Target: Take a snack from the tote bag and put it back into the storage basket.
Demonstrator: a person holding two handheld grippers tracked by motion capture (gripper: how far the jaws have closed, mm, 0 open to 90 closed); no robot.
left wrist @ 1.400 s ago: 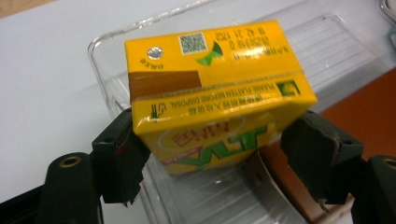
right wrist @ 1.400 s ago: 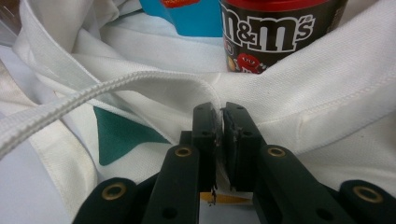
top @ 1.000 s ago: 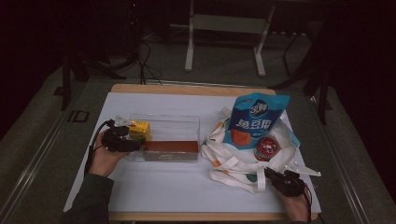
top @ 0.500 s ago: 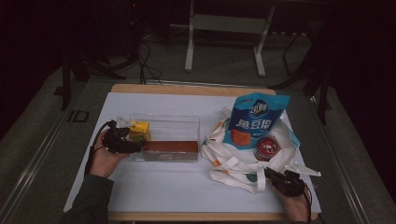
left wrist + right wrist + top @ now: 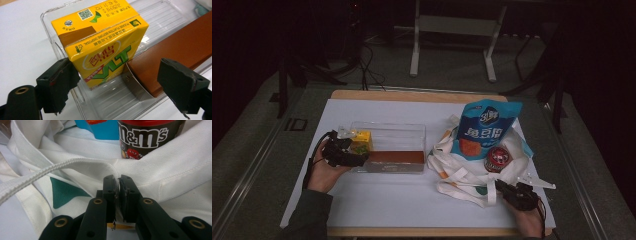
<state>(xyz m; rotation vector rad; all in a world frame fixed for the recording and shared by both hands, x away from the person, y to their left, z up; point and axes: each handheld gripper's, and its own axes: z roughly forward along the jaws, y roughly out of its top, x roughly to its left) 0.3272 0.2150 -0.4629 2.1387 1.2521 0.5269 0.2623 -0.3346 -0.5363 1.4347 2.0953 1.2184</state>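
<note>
A yellow drink carton stands at the left end of a clear plastic bin, beside a flat brown box. My left gripper is open astride the carton: one jaw rests against its side and the other is well clear of it. From above, the left gripper sits at the bin's left end by the carton. My right gripper is shut on the rim of a white tote bag, near the table's front right.
A blue snack bag and a red-lidded M&M's tub stand in the tote bag. The tote's strap loops to the left. The white table top ends in a wooden front edge; a metal stand is behind.
</note>
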